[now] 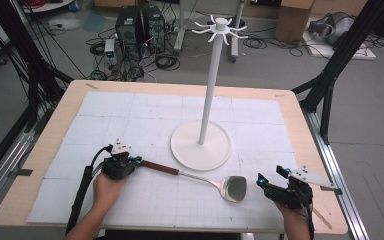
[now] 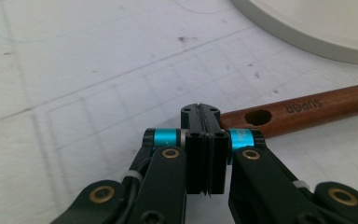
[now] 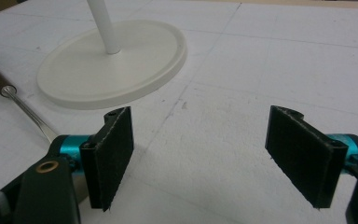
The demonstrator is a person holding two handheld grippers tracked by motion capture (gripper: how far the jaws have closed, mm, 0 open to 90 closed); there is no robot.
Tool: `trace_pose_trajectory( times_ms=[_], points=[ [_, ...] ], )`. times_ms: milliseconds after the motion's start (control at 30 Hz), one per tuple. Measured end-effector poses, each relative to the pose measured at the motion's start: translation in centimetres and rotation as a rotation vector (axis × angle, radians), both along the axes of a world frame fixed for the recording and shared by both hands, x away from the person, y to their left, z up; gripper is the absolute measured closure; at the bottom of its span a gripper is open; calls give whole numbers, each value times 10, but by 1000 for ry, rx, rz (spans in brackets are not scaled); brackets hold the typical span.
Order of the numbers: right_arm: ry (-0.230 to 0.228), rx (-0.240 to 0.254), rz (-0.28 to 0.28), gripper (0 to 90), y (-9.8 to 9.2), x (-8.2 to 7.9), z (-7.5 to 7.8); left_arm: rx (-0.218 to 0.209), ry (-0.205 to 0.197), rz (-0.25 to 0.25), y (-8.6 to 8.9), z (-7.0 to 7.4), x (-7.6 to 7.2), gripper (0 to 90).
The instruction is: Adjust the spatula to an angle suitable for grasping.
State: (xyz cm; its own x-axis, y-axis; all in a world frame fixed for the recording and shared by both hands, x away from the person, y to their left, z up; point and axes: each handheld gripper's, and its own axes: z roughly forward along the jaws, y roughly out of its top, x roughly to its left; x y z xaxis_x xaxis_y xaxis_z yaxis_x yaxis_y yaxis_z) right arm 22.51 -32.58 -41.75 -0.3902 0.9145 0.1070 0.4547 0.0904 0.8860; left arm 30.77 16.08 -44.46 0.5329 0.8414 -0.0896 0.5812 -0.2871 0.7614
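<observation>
A metal spatula [image 1: 233, 188] with a brown wooden handle [image 1: 160, 168] lies flat on the white gridded mat, its head toward the right. My left gripper [image 1: 139, 162] sits at the handle's free end. In the left gripper view its jaws [image 2: 199, 112] are pressed flat together with nothing between them, and the handle [image 2: 307, 109] runs off to the right from behind their tips. Whether they touch it I cannot tell. My right gripper [image 1: 271, 175] rests just right of the spatula head, open wide [image 3: 207, 149] over bare mat.
A white hook stand with a round base [image 1: 201, 145] and tall pole [image 1: 209, 85] rises mid-table, just behind the spatula; its base [image 2: 317, 28] is near both grippers [image 3: 121, 65]. The wooden table edge [image 1: 55, 125] frames the mat. Cables and computer cases lie on the floor beyond.
</observation>
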Motion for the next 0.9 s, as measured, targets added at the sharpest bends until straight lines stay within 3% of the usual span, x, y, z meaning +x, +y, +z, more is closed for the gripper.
trace_pose_trajectory(
  times_ms=[300, 400, 500, 733, 900],
  points=[
    [-2, 5, -5, 225, -2, -1, 0, -19, 4, -52, -28, -1, -2, 884],
    [1, 8, -7, 226, -2, -1, 0, -27, -9, -56, -30, 0, -3, 861],
    [-3, 12, -7, 225, -3, -2, 1, -93, -45, -41, -19, 5, -4, 733],
    [-3, 26, -17, 225, -6, -5, 2, -253, -195, -56, 21, 16, -16, 435],
    [-29, 5, -9, 207, -7, -8, 4, -315, -264, -45, 52, 25, -27, 261]
  ],
)
